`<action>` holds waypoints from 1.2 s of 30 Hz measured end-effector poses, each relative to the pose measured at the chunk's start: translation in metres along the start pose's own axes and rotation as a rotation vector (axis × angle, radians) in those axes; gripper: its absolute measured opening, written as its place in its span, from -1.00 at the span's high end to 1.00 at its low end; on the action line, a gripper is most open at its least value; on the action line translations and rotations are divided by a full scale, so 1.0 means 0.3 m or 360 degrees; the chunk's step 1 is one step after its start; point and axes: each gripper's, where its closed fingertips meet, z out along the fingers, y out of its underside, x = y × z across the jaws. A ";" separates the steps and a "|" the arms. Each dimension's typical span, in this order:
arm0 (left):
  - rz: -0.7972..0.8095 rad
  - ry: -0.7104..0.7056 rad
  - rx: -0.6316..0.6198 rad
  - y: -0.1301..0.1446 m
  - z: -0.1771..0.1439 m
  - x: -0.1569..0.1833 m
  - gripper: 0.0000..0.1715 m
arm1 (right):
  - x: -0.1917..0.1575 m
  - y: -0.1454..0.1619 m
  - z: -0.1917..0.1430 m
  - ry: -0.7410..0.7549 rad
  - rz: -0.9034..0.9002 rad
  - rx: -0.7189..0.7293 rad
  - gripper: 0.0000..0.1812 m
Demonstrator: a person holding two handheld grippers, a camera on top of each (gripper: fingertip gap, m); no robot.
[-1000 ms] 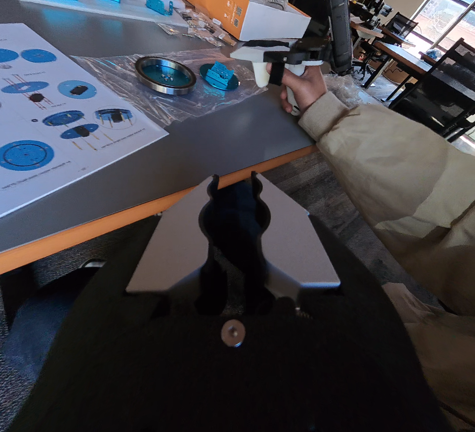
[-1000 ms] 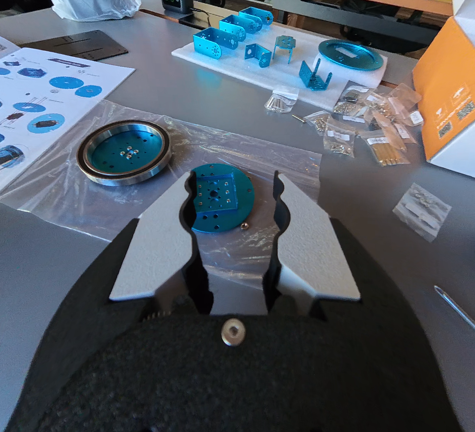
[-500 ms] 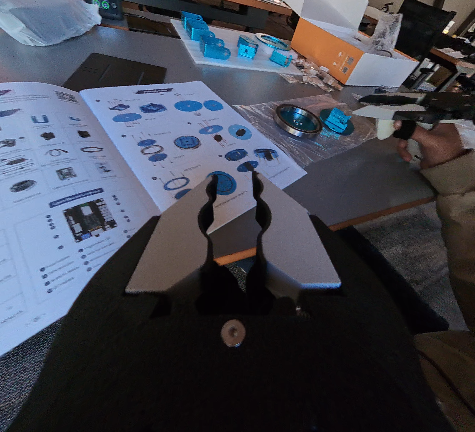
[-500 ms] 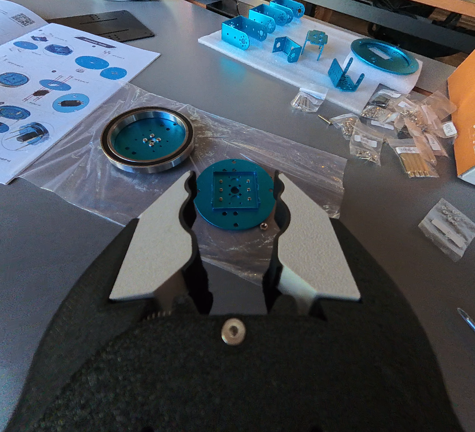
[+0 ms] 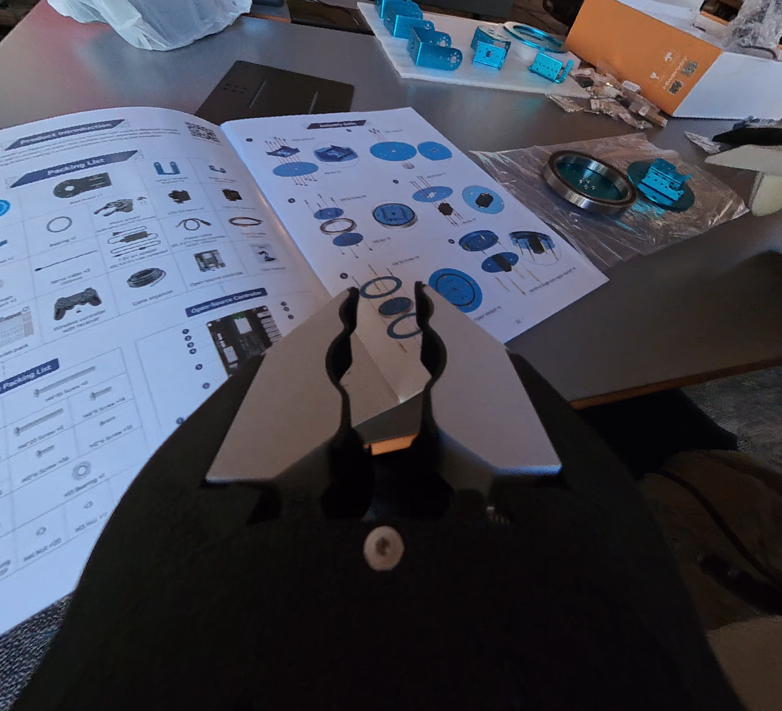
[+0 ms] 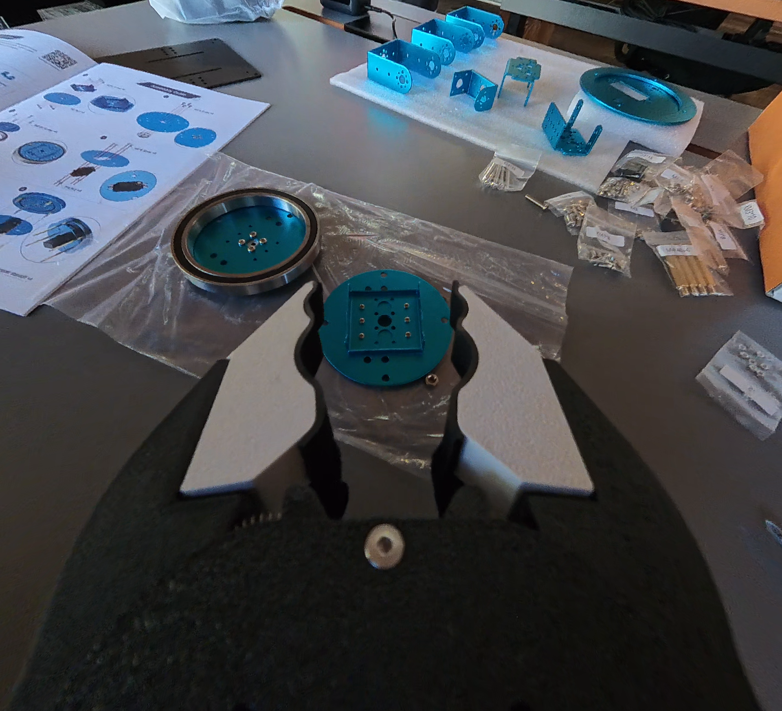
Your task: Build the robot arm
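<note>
Blue anodised disc (image 6: 384,328) with a raised square mount lies on clear plastic film (image 6: 444,250), framed between the spread, empty jaws of the right gripper (image 6: 384,288); a small nut (image 6: 431,380) sits just beside its near edge. Ahead-left, a steel-rimmed ring (image 6: 245,241) contains a blue plate with four screws. The left gripper (image 5: 386,288), jaws narrowly apart, empty, hovers over an open manual (image 5: 237,233). Beyond, foam sheet (image 6: 423,119) carries blue brackets (image 6: 402,62).
</note>
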 end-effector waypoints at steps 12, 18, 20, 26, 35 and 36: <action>-0.0006 -0.0128 0.0003 -0.053 0.051 -0.091 0.68 | 0.031 -0.046 -0.005 -0.0058 0.0097 0.0137 0.48; -0.0016 -0.0148 -0.0022 -0.033 0.058 -0.094 0.68 | 0.022 -0.045 -0.005 -0.0091 0.0114 0.0134 0.51; -0.0022 -0.0150 -0.0019 -0.031 0.057 -0.095 0.69 | 0.016 -0.041 -0.002 -0.0087 0.0086 0.0113 0.52; -0.0028 -0.0154 -0.0012 -0.038 0.063 -0.100 0.69 | 0.011 -0.028 0.009 -0.0109 0.0096 0.0074 0.55; -0.0035 -0.0140 -0.0013 -0.042 0.072 -0.095 0.69 | 0.014 -0.031 0.006 -0.0144 0.0160 0.0087 0.57; -0.0035 -0.0139 -0.0013 -0.041 0.070 -0.092 0.69 | 0.012 -0.030 0.006 -0.0144 0.0155 0.0085 0.58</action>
